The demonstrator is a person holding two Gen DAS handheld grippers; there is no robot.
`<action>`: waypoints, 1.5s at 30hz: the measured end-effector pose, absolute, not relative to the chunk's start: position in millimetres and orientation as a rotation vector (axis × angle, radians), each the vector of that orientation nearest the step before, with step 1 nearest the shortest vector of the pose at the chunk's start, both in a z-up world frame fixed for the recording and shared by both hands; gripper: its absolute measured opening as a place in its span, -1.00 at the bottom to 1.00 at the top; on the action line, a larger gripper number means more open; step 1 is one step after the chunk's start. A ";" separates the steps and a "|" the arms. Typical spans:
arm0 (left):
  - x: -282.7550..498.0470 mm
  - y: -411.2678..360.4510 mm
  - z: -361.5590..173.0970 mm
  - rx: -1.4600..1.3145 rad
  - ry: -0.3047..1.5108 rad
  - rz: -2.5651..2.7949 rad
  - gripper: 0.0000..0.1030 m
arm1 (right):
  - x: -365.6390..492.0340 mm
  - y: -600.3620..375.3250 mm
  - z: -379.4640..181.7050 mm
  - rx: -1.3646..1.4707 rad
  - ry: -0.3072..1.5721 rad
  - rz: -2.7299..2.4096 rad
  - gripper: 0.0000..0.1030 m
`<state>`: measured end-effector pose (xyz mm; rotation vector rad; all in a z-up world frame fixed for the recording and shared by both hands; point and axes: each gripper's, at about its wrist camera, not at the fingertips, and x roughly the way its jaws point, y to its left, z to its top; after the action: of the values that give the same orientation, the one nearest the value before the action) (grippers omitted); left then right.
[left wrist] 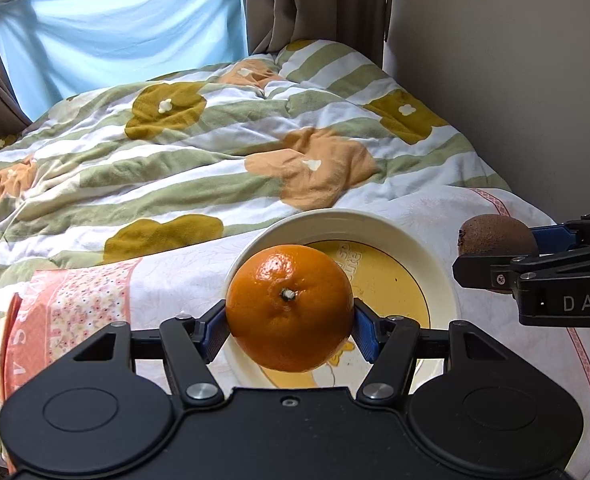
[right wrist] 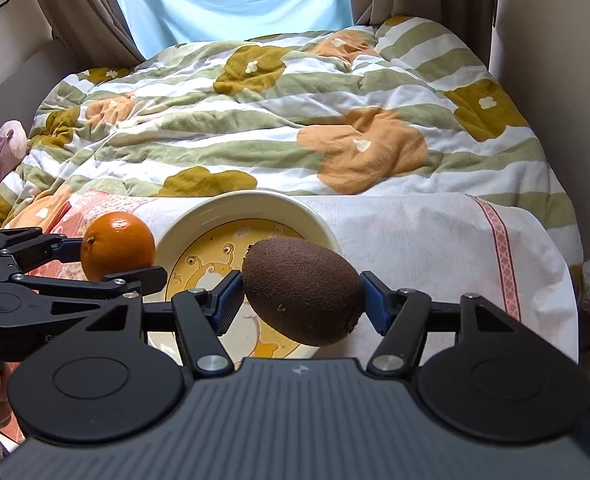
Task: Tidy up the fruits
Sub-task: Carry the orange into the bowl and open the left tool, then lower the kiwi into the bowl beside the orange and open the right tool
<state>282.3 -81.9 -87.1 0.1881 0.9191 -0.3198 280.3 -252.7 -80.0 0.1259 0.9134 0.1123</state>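
Observation:
My left gripper (left wrist: 291, 326) is shut on an orange (left wrist: 289, 307) and holds it above the near left rim of a cream bowl (left wrist: 435, 264) with a yellow cartoon bottom. My right gripper (right wrist: 302, 300) is shut on a brown kiwi (right wrist: 302, 291) and holds it above the bowl's (right wrist: 199, 216) near right part. In the left wrist view the kiwi (left wrist: 495, 236) and right gripper (left wrist: 495, 258) show at the right edge. In the right wrist view the orange (right wrist: 118, 245) and left gripper (right wrist: 111, 258) show left of the bowl.
The bowl stands on a white cloth with pink trim (right wrist: 435, 240) at the foot of a bed. A rumpled flowered duvet (left wrist: 215, 152) lies beyond. A pink patterned cloth (left wrist: 75, 304) lies left of the bowl. A wall (left wrist: 515, 80) runs along the right; curtains hang behind.

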 end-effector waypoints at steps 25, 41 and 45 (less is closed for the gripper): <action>335.8 -117.3 -138.7 0.301 0.946 -0.280 1.00 | 340.2 -271.3 -115.6 0.112 0.998 0.190 0.51; 282.8 -77.4 -99.8 0.252 0.882 -0.258 1.00 | 329.4 -252.7 -109.2 0.078 0.979 0.233 0.52; 273.5 -67.9 -97.0 0.217 0.905 -0.256 1.00 | 328.9 -238.3 -115.1 0.017 0.977 0.283 0.51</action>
<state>273.5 -67.9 -97.0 0.2165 0.9049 -0.2562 328.9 -238.3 -115.1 0.0173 0.9766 0.2835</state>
